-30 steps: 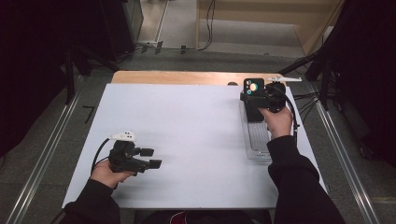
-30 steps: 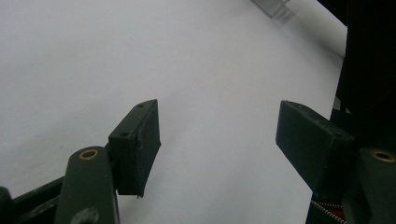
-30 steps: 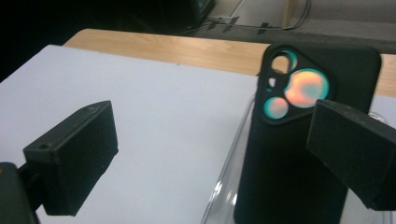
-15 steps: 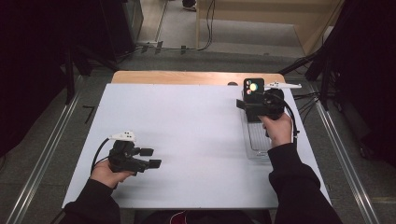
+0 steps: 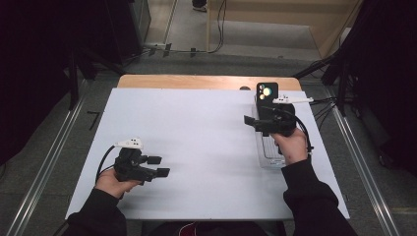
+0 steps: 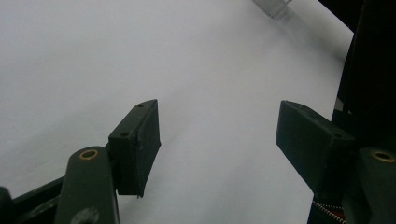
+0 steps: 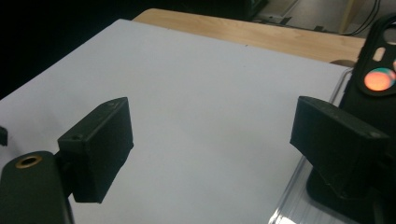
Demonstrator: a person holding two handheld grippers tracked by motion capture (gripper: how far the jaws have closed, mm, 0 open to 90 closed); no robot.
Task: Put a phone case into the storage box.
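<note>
Phone case (image 5: 266, 94), black with round glowing cutouts, stands in our clear tray (image 5: 269, 156); right gripper (image 5: 252, 121) beside it and left gripper (image 5: 158, 166) both gape, empty.

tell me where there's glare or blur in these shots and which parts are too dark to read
High view: sharp on the white table sheet, but both sides fall to near black. Left gripper view: soft and hazy, the clear tray smeared at the top edge. Right gripper view: the phone's lens glows blown-out orange, and the top left corner is black.

Probably a lab: white-topped table (image 5: 196, 147), metal floor rails (image 5: 46, 162), trailing cables (image 5: 219, 24).
</note>
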